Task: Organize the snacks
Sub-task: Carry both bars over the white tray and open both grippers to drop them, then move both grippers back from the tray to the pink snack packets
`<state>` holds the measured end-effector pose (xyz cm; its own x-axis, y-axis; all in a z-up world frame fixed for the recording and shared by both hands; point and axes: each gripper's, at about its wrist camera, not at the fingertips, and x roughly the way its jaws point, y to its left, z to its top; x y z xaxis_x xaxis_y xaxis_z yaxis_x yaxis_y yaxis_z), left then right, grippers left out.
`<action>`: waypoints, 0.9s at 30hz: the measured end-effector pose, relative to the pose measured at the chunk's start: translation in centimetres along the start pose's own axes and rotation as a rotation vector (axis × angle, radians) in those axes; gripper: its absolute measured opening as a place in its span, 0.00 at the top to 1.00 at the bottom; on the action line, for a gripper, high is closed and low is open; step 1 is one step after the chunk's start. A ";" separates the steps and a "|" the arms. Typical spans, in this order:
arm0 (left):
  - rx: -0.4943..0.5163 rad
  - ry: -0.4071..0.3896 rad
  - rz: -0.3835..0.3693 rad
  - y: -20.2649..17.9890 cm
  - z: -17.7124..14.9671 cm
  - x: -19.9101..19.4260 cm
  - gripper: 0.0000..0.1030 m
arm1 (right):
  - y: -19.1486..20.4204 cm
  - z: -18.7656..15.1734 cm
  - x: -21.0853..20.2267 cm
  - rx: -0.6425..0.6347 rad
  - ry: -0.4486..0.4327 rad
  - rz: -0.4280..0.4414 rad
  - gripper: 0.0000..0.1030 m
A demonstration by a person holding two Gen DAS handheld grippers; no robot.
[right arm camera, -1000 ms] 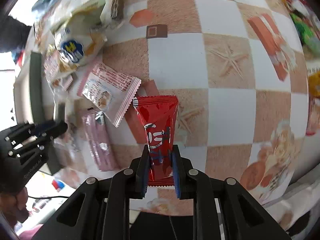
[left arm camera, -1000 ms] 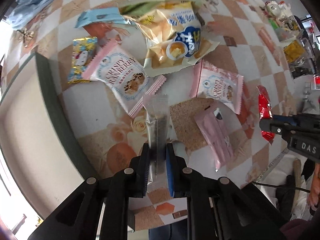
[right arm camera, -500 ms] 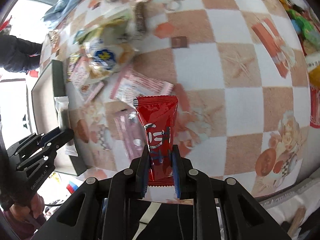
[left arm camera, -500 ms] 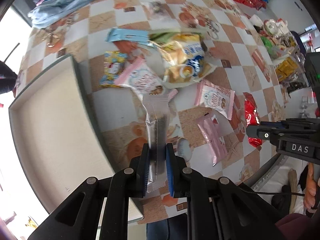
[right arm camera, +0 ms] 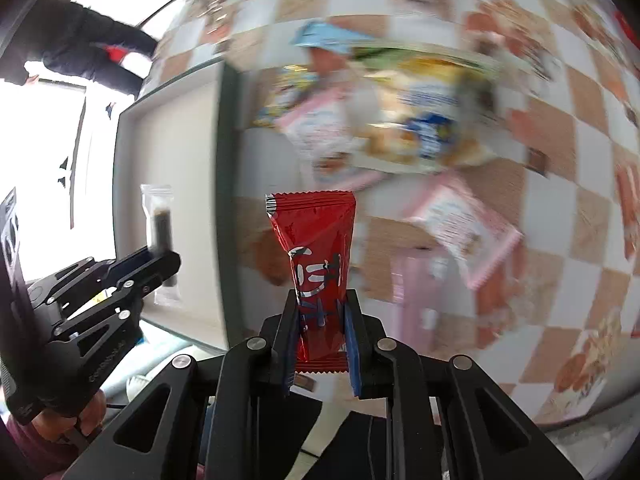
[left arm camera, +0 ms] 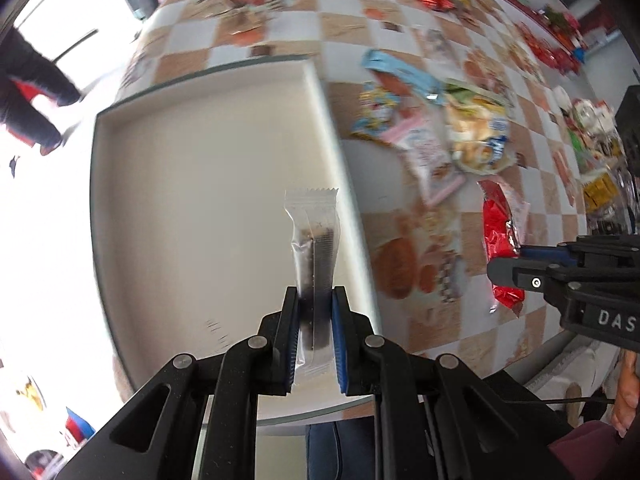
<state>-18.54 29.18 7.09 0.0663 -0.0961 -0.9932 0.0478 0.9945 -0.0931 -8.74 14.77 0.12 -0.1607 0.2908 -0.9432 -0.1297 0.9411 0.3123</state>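
Jaws clenched on both sides — my left gripper (left arm camera: 315, 332) pinches a clear slim wrapper with a dark bar inside (left arm camera: 314, 248), upright over the shallow cream tray with a grey rim (left arm camera: 200, 168), near its right wall. My right gripper (right arm camera: 322, 336) pinches a glossy red snack packet (right arm camera: 318, 248) above the checkered tablecloth (right arm camera: 560, 128), just beside the tray. Pink, yellow and blue snack bags (left arm camera: 448, 136) lie clustered beyond, blurred.
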 end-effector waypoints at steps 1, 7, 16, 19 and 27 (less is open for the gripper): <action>-0.011 0.001 0.004 0.6 -0.2 0.0 0.84 | 1.1 0.2 0.3 -0.022 0.007 0.001 0.79; -0.077 0.021 0.019 4.0 -1.7 0.7 0.84 | 6.6 1.5 2.9 -0.136 0.046 0.003 0.79; -0.115 0.062 0.032 6.6 -3.3 2.7 0.83 | 13.2 2.8 6.6 -0.240 0.111 0.005 0.79; -0.113 0.067 0.051 7.0 -3.6 3.2 0.78 | 14.5 3.1 7.9 -0.250 0.136 -0.005 0.79; -0.138 0.052 0.147 8.3 -4.1 4.3 0.21 | 15.6 3.1 9.4 -0.220 0.167 -0.037 0.51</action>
<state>-21.95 37.18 1.75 0.0109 0.0496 -0.9987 -0.0957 0.9942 0.0483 -9.24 32.69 -4.28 -0.3087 0.2072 -0.9283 -0.3454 0.8850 0.3124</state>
